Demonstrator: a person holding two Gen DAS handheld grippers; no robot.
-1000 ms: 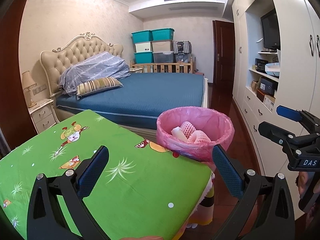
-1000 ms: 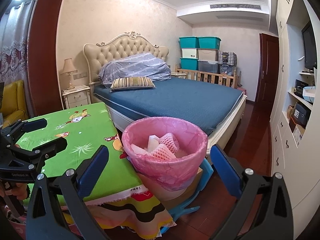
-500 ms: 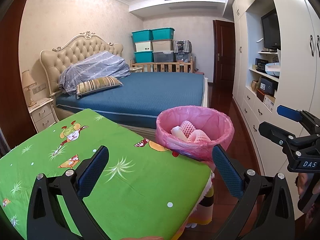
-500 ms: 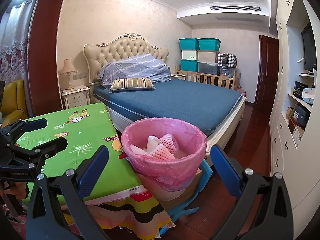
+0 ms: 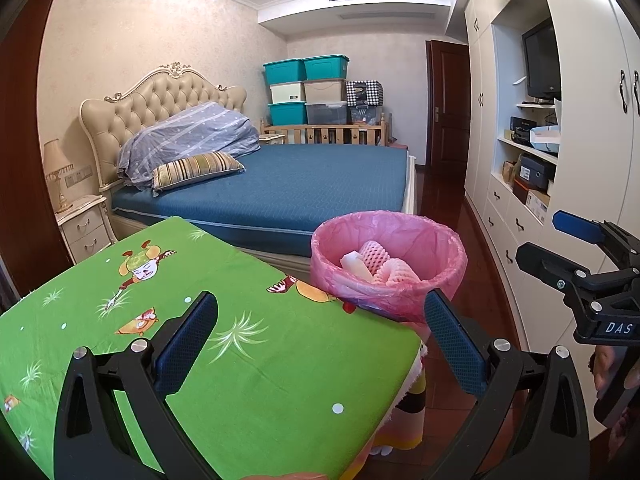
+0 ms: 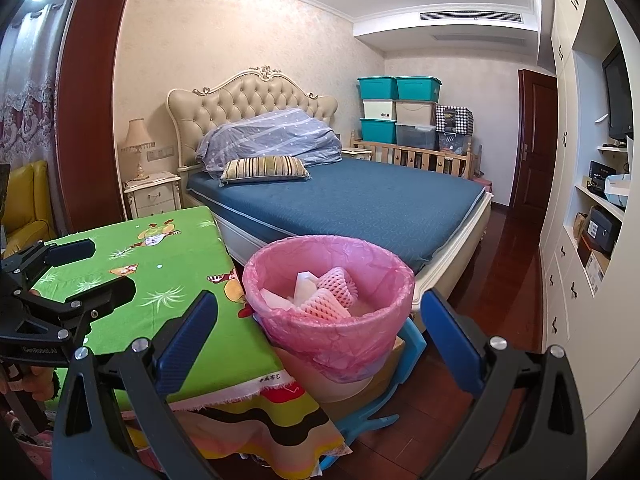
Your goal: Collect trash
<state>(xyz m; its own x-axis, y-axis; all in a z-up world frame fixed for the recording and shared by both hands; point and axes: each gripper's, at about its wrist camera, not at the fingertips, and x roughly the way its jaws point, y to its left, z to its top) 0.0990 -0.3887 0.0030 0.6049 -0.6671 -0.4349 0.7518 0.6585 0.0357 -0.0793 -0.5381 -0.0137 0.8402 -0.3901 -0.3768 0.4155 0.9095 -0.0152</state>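
Note:
A bin lined with a pink bag (image 5: 400,276) (image 6: 352,344) stands just past the table's far right corner, on a blue stool (image 6: 404,364). Inside lie pink foam fruit nets (image 5: 380,258) (image 6: 336,282) and white scraps (image 6: 304,282). My left gripper (image 5: 322,336) hovers open over the green tablecloth (image 5: 248,364), with nothing between its blue pads. My right gripper (image 6: 318,334) is open too, just in front of the bin and empty. Each gripper shows at the edge of the other's view: the right gripper (image 5: 556,252) at the right edge, the left gripper (image 6: 100,272) at the left edge.
A bed with a blue cover (image 5: 288,188) fills the room behind the bin. White cupboards and shelves (image 5: 532,168) line the right wall beside a strip of dark wooden floor (image 6: 508,280). A nightstand with a lamp (image 6: 150,192) stands left of the bed, and a yellow armchair (image 6: 24,200) sits far left.

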